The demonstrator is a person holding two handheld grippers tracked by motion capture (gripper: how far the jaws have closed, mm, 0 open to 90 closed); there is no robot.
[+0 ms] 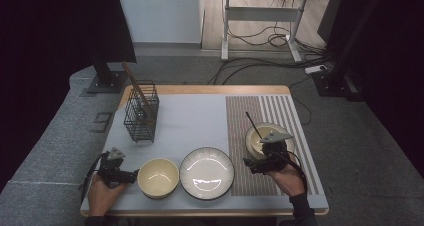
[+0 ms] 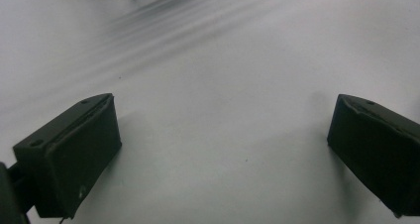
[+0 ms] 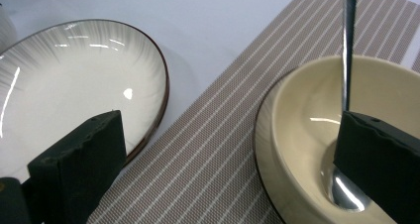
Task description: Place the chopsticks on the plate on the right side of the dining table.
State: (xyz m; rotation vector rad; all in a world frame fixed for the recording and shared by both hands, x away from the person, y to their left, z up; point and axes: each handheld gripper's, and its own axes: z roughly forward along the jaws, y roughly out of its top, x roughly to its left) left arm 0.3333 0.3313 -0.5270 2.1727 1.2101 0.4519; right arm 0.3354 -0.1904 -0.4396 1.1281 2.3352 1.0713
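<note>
High view looking forward and down from person's side, taking in whole bench (image 1: 190, 116). Left gripper view riding low, facing bare grey surface between wide jaws. Right gripper view sitting close, sharing plate (image 3: 64, 85) at 9 o'clock and bowl (image 3: 307, 135) at 3 o'clock with high view.

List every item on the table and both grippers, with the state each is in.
Left gripper: open, jaws wide, nothing between them, over the bare mat.
Right gripper: open, holding nothing, beside the right bowl.
Right bowl: upright on the striped placemat, spoon leaning inside.
Left bowl: upright, empty.
Plate: flat, empty.
Wire basket: upright, wooden utensil sticking out.
</note>
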